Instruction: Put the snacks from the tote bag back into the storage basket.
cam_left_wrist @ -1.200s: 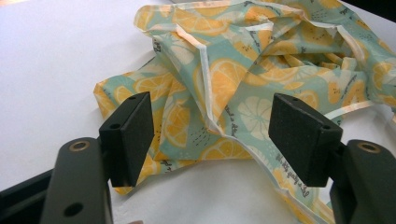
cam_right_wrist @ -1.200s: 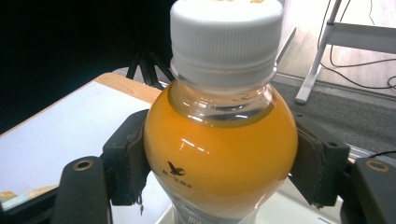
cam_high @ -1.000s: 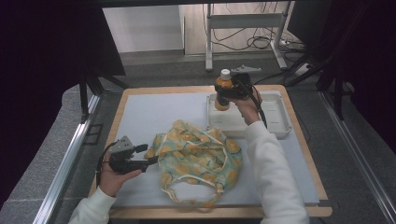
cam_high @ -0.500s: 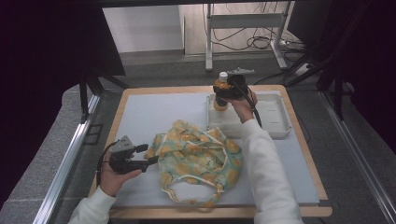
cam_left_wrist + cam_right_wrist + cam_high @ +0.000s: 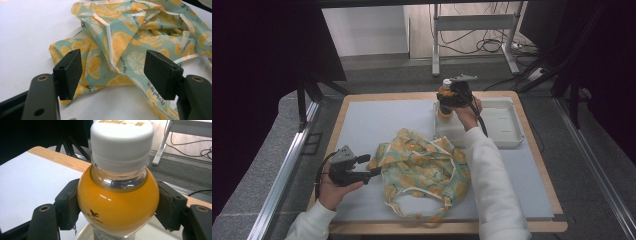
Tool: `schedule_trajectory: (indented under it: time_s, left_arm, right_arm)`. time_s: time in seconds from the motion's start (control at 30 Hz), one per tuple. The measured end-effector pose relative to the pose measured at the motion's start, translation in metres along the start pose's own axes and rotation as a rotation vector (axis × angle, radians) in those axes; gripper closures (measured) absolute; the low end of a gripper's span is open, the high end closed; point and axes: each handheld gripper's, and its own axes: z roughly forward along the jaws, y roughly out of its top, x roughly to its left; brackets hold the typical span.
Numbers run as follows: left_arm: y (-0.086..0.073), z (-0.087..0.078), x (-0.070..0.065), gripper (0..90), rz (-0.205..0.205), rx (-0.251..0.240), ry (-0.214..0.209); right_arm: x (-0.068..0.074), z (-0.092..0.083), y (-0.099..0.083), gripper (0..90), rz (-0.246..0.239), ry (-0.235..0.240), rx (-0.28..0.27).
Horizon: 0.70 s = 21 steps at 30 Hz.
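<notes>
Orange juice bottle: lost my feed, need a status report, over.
Right gripper shut on orange juice bottle, over white tray. Left gripper open, fingers at lemon-print bag. Nothing in the way.

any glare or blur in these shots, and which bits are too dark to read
Right gripper view: sharp, with small glints on the bottle below its white cap. Left gripper view: the bag is crisp and evenly lit, the jaws slightly soft. High view: the table is bright; both side margins are black and unreadable.

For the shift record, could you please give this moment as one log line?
right claw: shut on juice bottle over white tray | left claw: open, at lemon-print bag
</notes>
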Motion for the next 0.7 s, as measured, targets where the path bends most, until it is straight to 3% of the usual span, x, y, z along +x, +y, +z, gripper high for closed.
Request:
schedule_trajectory:
  time_s: [0.37, 0.6, 0.63, 0.7]
  left_arm:
    - [0.0, 0.0, 0.0, 31.6, 0.011, 0.003, 0.015]
    - [0.0, 0.0, -0.001, 31.5, 0.015, 0.005, 0.016]
    - [0.0, 0.0, -0.001, 31.6, 0.016, 0.005, 0.016]
    - [0.0, 0.0, -0.001, 31.5, 0.017, 0.006, 0.017]
  right_arm:
    - [-0.001, 0.014, -0.008, 29.8, -0.04, -0.019, 0.032]
    - [0.0, 0.015, -0.009, 29.0, -0.045, -0.008, 0.029]
    - [0.0, 0.014, -0.009, 27.8, -0.04, 0.001, 0.031]
    - [0.0, 0.011, -0.008, 17.2, -0.012, 0.005, 0.014]
